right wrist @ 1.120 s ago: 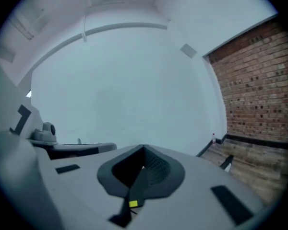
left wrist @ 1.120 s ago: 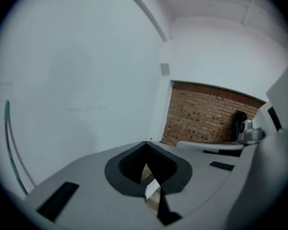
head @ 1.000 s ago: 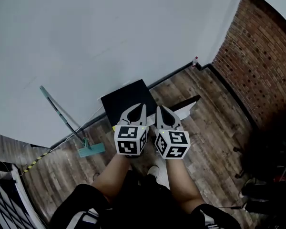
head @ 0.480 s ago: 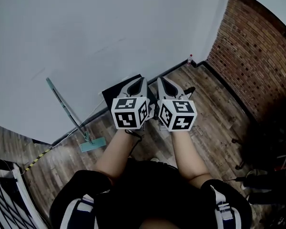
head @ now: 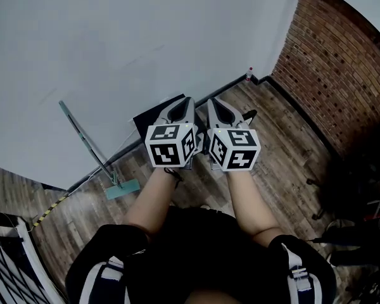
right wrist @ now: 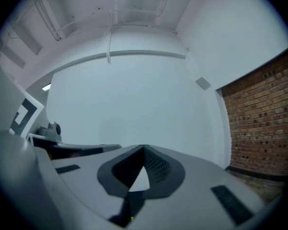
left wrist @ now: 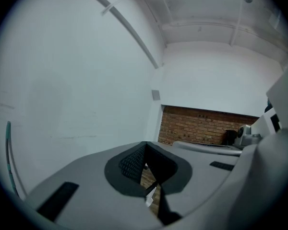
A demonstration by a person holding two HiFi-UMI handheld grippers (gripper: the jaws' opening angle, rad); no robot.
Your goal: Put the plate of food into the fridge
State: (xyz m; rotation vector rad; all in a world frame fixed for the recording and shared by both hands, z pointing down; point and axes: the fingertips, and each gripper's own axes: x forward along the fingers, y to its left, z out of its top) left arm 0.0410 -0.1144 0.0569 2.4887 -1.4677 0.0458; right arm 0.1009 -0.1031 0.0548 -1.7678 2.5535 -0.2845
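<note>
Left tool (head: 189, 100) and right tool (head: 209, 101) have lifted toward the head camera, side by side, jaws together on both, nothing held (black box (head: 151, 118) on the floor (head: 285, 151) now mostly covered). Plate and fridge aren't in any view, so the task probably hasn't started.

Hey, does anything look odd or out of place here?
Nothing looks spilled or damaged. A teal-headed mop leans against the white wall, a flat black panel sits at its foot, and a small bottle stands in the corner. The left gripper and right gripper are shut, empty.
</note>
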